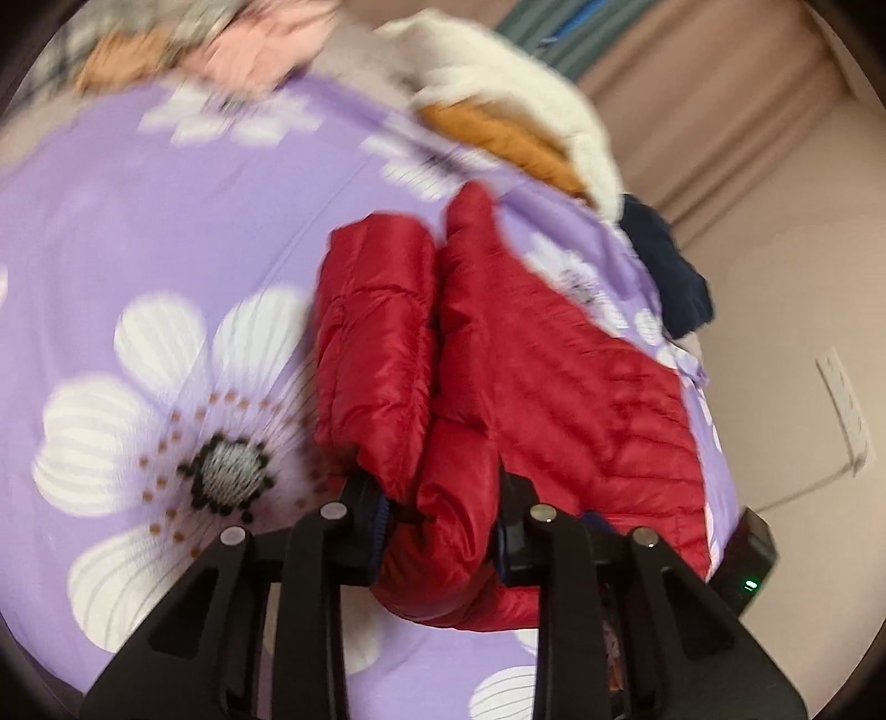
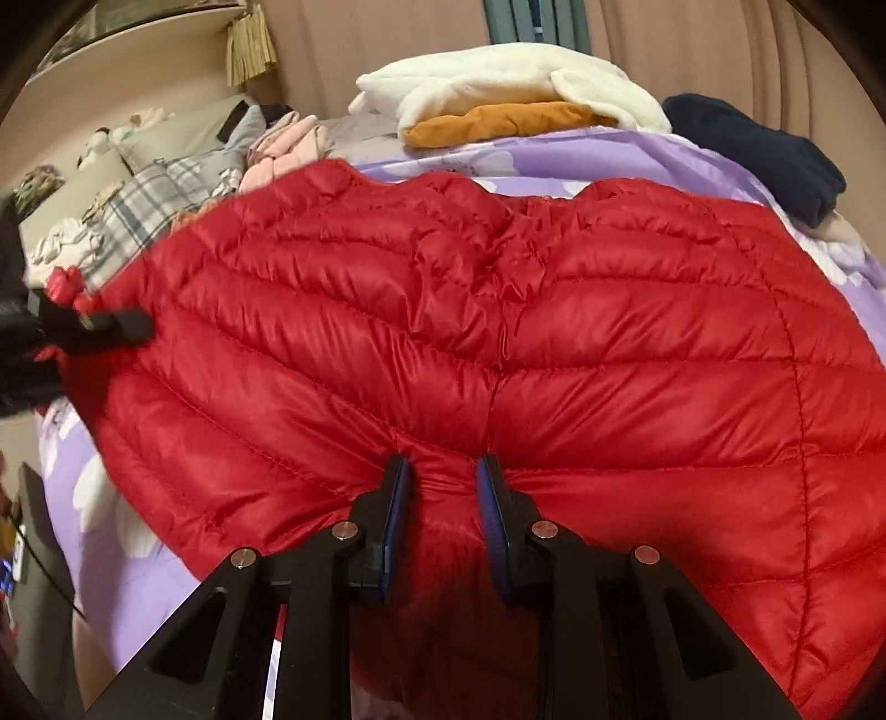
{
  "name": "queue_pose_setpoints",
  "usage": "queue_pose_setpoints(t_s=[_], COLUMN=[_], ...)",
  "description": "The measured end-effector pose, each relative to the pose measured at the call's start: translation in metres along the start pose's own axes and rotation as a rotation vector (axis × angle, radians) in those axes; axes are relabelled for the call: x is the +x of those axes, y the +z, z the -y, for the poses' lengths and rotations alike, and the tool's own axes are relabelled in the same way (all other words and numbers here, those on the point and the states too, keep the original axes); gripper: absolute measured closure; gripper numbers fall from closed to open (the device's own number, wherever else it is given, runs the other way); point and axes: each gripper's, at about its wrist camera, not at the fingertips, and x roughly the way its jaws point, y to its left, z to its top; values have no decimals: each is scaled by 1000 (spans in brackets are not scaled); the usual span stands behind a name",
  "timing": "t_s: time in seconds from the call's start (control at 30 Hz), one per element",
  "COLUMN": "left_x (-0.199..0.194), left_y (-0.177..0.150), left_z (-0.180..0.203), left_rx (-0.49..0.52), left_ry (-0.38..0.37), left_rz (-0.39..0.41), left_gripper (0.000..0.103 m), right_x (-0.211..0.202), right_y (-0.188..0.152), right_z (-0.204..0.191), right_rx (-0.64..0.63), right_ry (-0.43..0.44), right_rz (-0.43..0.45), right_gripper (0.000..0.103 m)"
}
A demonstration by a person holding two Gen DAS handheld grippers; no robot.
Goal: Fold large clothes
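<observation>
Both my grippers pinch the red jacket (image 2: pixel 554 343): right gripper (image 2: pixel 443 487) at its near hem, left gripper (image 1: pixel 443 526) on a bunched fold. Purple bedsheet (image 1: pixel 166 221) lies bare leftward; folded clothes (image 2: pixel 498 105) crowd the far edge.

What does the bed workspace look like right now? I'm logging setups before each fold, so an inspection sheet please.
Surface: purple bedspread with large white flowers.
Job's things: red puffer jacket spread on the bedspread, one edge bunched up.
Clutter: white fleece stacked on an orange garment; dark navy garment; pink clothes; plaid fabric.
Grippers: left tool shut on a fold of the jacket; right tool pinching the jacket's near edge.
Cables: thin cord running along the wall below a wall plate.
Surroundings: beige curtains; pillows at the headboard end.
</observation>
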Motion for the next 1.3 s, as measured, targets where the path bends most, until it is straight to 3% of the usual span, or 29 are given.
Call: queue_pose_setpoints(t_s=[0.23,0.43,0.57,0.67,0.8,0.87,0.93,1.07,1.13,1.23,1.3], left_x=[-26,-16,-2,5,8,13,17,28,45,74,83], left_y=[-3,-30,-45,-47,-53,-57,-64,-85,-98,-108,-111], left_z=[96,166,191,198,205,211,222,245,253,249,245], left_rx=[273,504,592,602,614,618,627,704,759,750,740], left_ry=[-57,-106,-134,-147,-165,-176,-191,-212,-201,-192,-197], left_rz=[87,77,45,19,5,-9,-24,-53,-85,-194,-227], left_gripper=[76,76,76,76,76,77,77,77,77,77,77], right_x=[-3,-3,-13,-48,-96,-109,-108,-84,-80,-86,-92], right_y=[-3,-2,1,-3,-17,-23,-33,-51,-58,-63,-68], right_z=[26,50,66,78,103,119,137,165,177,197,207], right_rx=[167,310,374,352,327,343,394,557,638,737,791], right_ry=[113,230,275,230,64,-33,-54,64,144,269,349], right_rz=[32,41,44,98,181,197,182,129,154,206,256], right_gripper=[76,76,77,77,77,77,77,77,77,76,60])
